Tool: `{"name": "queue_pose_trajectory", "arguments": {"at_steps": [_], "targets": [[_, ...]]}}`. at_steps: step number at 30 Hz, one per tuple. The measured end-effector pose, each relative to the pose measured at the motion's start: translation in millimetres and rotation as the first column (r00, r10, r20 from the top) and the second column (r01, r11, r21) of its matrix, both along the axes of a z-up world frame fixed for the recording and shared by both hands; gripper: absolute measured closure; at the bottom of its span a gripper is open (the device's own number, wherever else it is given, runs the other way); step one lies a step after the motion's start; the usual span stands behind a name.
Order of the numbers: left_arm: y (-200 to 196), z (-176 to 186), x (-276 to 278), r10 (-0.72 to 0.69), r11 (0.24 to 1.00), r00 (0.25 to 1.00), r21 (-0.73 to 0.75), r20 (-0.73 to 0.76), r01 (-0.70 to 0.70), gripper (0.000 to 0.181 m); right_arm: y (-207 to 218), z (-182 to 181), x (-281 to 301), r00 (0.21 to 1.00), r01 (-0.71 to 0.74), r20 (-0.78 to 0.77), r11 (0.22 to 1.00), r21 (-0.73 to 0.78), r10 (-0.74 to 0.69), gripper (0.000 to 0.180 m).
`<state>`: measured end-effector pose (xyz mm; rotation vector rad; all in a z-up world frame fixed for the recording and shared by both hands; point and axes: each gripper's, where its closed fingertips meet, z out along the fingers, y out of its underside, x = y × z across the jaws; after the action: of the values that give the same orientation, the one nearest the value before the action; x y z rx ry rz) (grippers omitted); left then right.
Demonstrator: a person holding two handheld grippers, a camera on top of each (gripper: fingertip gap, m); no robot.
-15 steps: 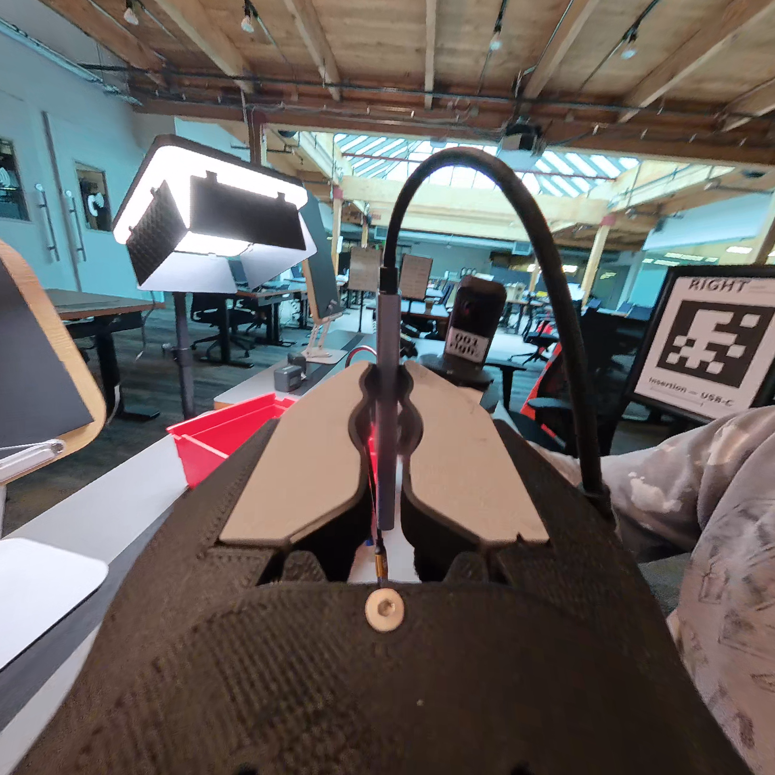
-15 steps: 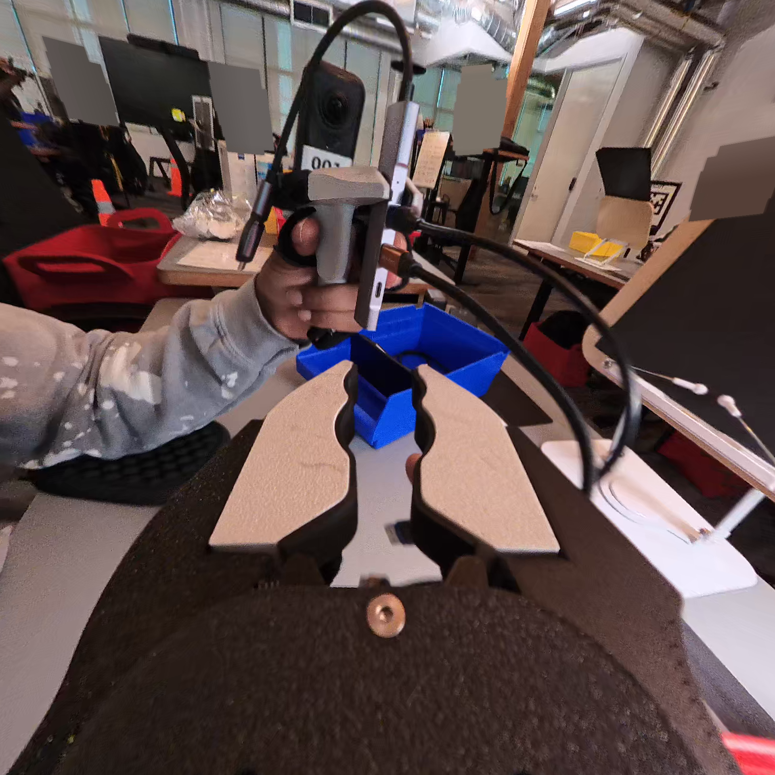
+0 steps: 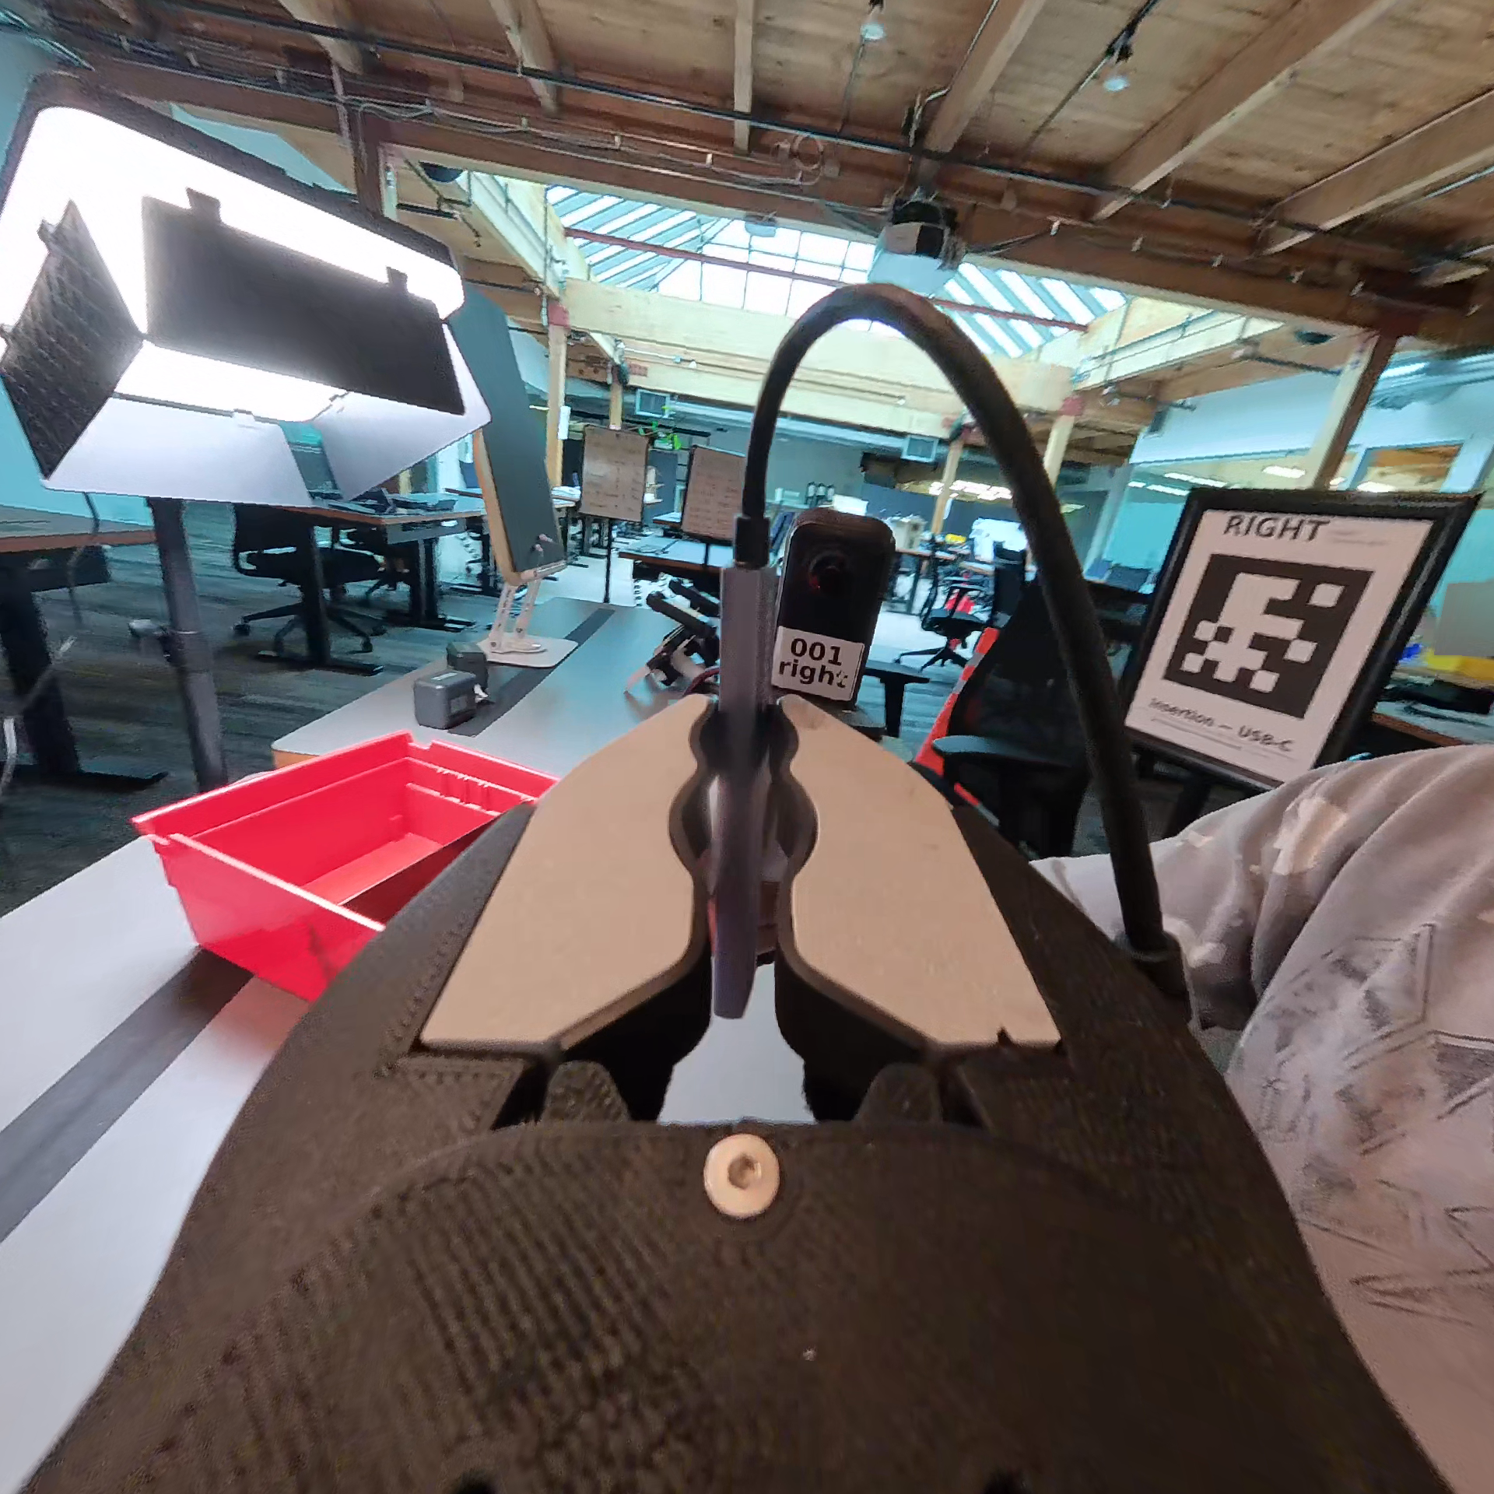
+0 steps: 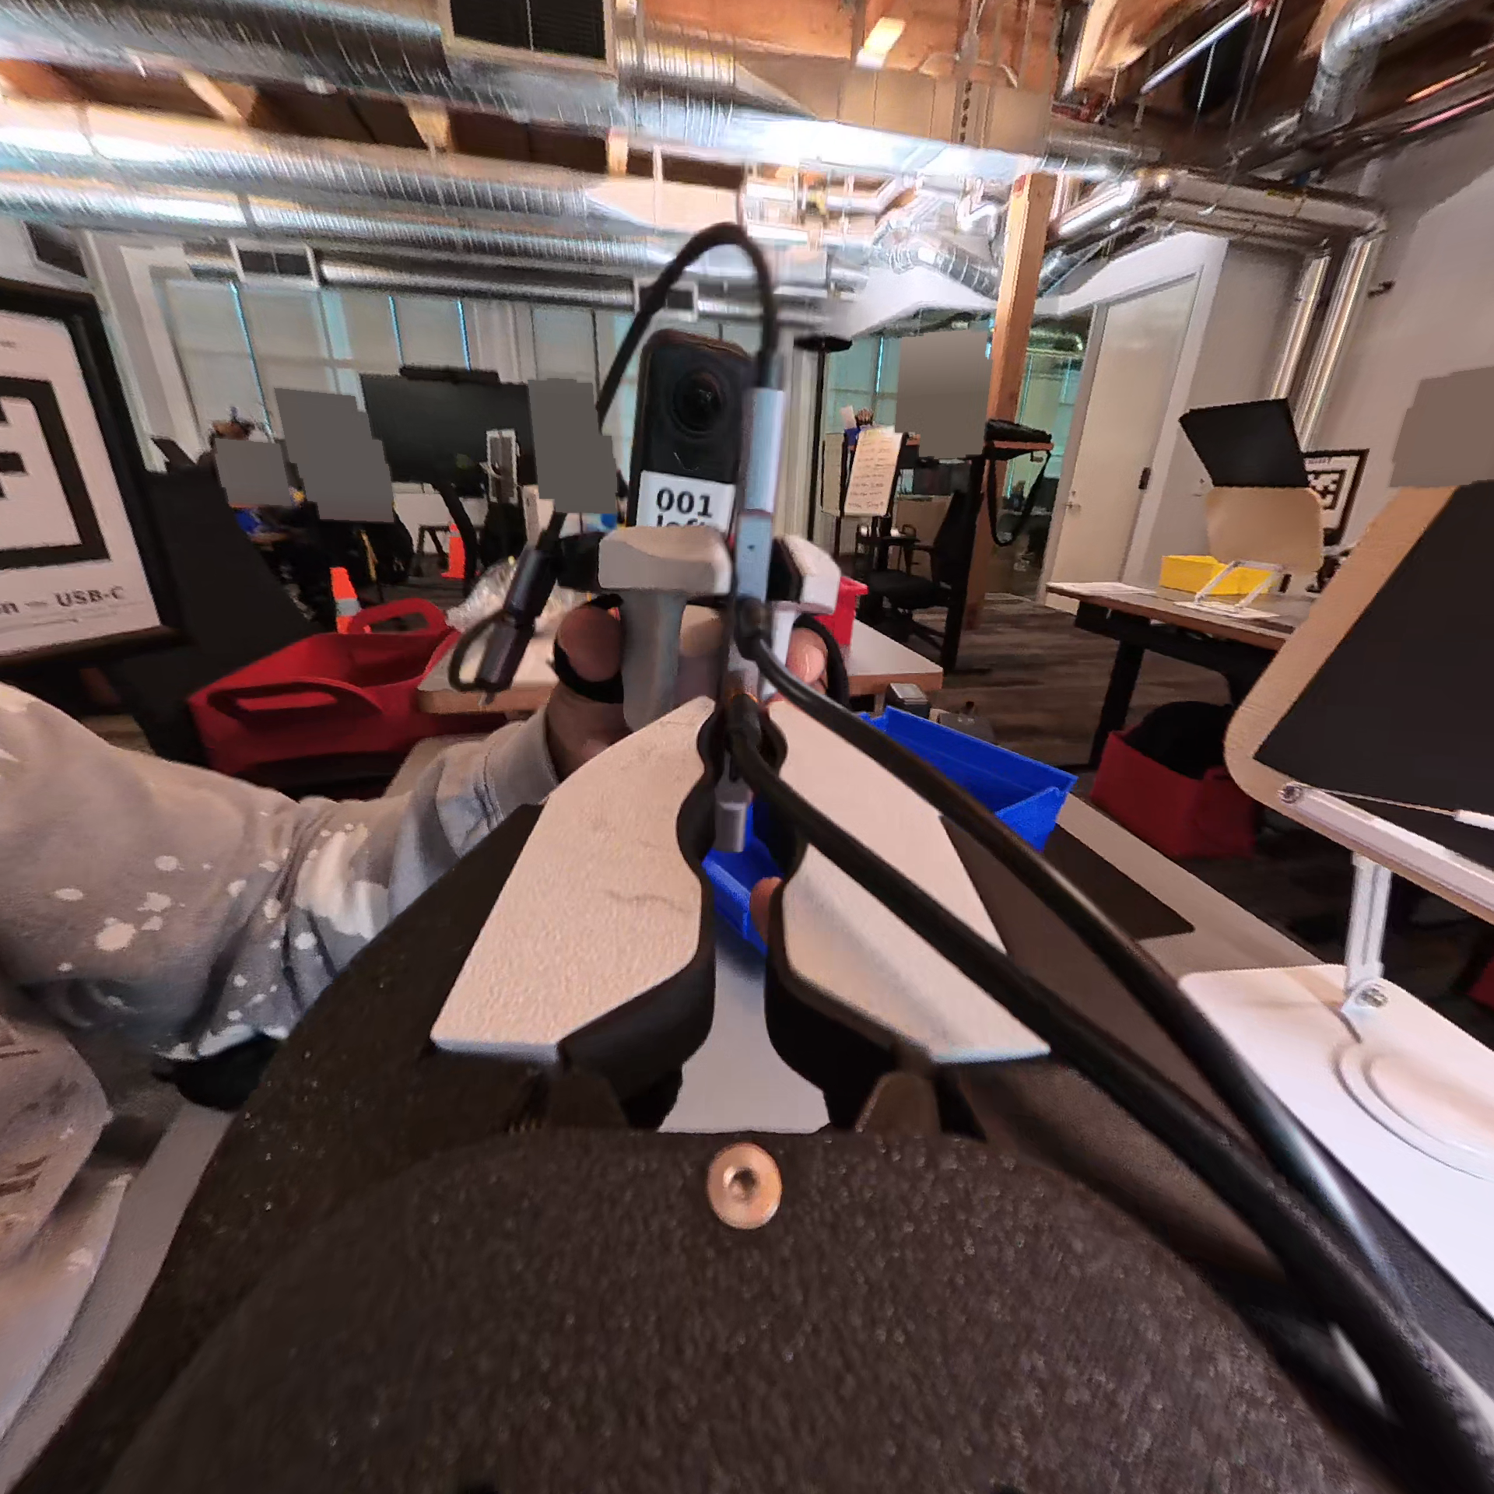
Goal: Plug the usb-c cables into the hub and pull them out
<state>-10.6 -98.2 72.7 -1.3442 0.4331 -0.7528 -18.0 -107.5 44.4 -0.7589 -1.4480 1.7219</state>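
my right claw [image 4: 740, 796] has just closed: half a second ago its pads stood spread with the blue bin showing between them, well short of the hub, and now they are pressed in on a usb-c plug [image 4: 734, 816] at the frame's centre, its black cable [image 4: 1010, 922] running off toward the lower right. a second black cable lies beside it along the same diagonal. just above the plug, the hub [image 4: 760, 485] stands upright as a thin grey bar, pinched in the other claw's pads, with that claw's camera body [image 4: 687, 428] left of it and the person's hand [image 4: 598, 687] below.

in the left wrist view my left claw [image 3: 740, 816] is pressed together on the hub [image 3: 742, 776], held edge-on and vertical, as before; the hub's own lead [image 3: 930, 388] arcs over to the right. the red bin [image 3: 323, 841] sits on the counter [image 3: 73, 954] at left, and the view has swung toward it.

i judge this as the grasp for a pull-out or the last of a push-in; whether the plug is seated in its port is hidden by the pads. the blue bin [image 4: 986, 776] lies behind.
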Motion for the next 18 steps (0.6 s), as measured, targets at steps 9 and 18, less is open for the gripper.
{"name": "queue_pose_trajectory", "arguments": {"at_steps": [9, 18], "targets": [[-5, -16, 10, -0.063, 0.998, 0.991, -0.032, -0.121, 0.059, 0.165, -3, 7, 8, 0.994, -0.107, -0.036, 0.988, -0.110, 0.104, 0.173], [-9, -19, 8, -0.081, 0.996, 0.987, -0.033, -0.137, 0.078, 0.171, 0, 10, 9, 0.988, -0.153, -0.036, 0.970, -0.188, 0.149, 0.173]]}}
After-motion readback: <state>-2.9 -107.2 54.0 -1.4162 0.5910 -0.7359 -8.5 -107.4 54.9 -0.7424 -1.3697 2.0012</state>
